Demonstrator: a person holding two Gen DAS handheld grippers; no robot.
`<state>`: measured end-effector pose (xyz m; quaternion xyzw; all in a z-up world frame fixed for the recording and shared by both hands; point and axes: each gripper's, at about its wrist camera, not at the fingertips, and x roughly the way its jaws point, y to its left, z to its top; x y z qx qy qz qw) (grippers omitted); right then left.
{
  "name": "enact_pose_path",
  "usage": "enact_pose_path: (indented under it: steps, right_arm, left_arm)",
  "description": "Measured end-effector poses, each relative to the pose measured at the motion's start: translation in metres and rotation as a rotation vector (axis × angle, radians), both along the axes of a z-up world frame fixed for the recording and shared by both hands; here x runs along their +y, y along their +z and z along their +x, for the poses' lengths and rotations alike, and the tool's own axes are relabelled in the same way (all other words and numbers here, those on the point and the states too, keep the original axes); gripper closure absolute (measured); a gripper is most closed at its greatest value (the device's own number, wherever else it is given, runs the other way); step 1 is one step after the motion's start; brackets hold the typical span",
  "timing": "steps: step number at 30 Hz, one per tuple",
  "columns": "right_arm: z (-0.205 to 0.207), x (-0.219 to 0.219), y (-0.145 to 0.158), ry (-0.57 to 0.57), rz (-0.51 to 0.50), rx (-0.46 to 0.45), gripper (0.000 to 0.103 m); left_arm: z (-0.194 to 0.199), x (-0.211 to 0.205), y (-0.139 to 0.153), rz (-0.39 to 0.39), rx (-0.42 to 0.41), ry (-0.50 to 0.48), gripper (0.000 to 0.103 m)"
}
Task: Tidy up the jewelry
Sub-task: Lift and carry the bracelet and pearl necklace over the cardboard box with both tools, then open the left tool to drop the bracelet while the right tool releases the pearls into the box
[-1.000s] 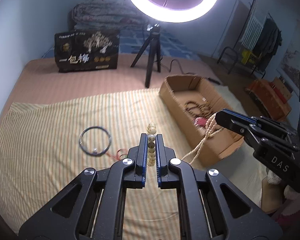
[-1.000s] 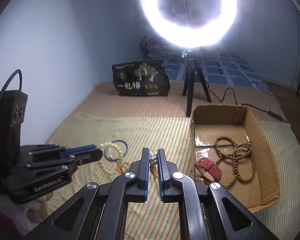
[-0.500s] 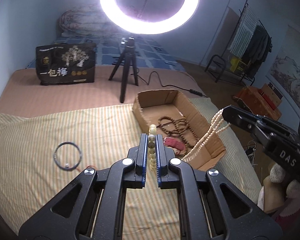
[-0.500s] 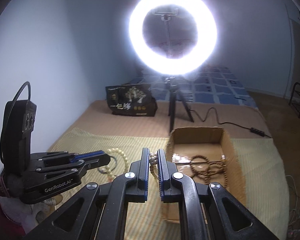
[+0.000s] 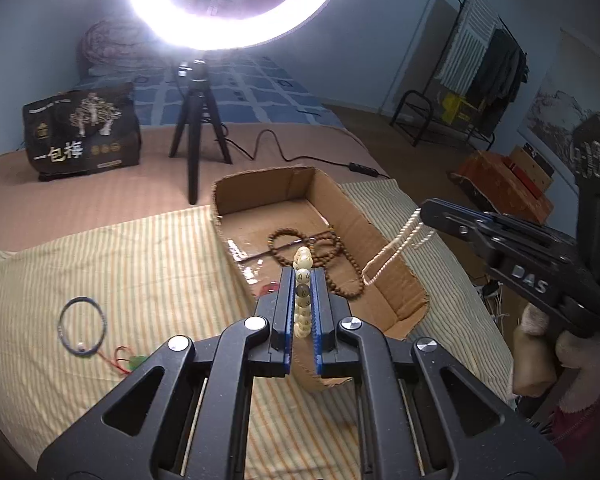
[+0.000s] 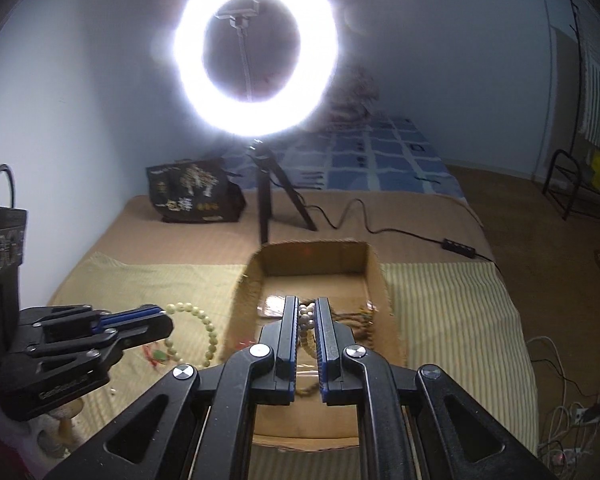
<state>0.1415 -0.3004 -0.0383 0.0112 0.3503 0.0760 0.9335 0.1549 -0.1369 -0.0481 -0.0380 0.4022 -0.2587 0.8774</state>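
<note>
My left gripper (image 5: 303, 276) is shut on a bracelet of pale round beads (image 5: 302, 258), held above the near end of the cardboard box (image 5: 260, 178). From the right wrist, the left gripper (image 6: 156, 316) is at the left with the bracelet (image 6: 206, 326) looping off its tip. My right gripper (image 6: 307, 308) is shut on a strand of small cream beads (image 6: 306, 318) over the box (image 6: 312, 256). In the left wrist view the right gripper (image 5: 430, 210) holds that strand (image 5: 392, 250) dangling over the box's right wall. Brown prayer beads (image 5: 324, 250) lie in the box.
A dark bangle (image 5: 82, 326) and a red cord with a green pendant (image 5: 129, 362) lie on the striped cloth (image 5: 140, 272). Behind the box stand a ring light on a tripod (image 5: 196, 152), a black bag (image 5: 82, 136) and a power cable (image 5: 276, 148).
Both grippers have carried their beads to the right, from over the striped cloth to above the cardboard box. The bangle and red cord now lie further left in the left wrist view.
</note>
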Motion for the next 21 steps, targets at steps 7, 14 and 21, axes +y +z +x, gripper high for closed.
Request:
enact_pose_path:
  steps: [7, 14, 21]
  right_arm:
    - [0.014, -0.019, -0.017, -0.04, 0.005, 0.055, 0.098]
    - [0.026, -0.029, -0.033, -0.057, -0.007, 0.1, 0.098]
    - [0.033, -0.035, -0.05, -0.066, 0.004, 0.16, 0.098]
  left_arm:
    - [0.0, -0.021, -0.015, 0.025, 0.029, -0.032, 0.098]
    - [-0.003, -0.032, -0.029, 0.059, 0.054, -0.054, 0.098]
    - [-0.005, -0.04, -0.04, 0.095, 0.072, -0.074, 0.098]
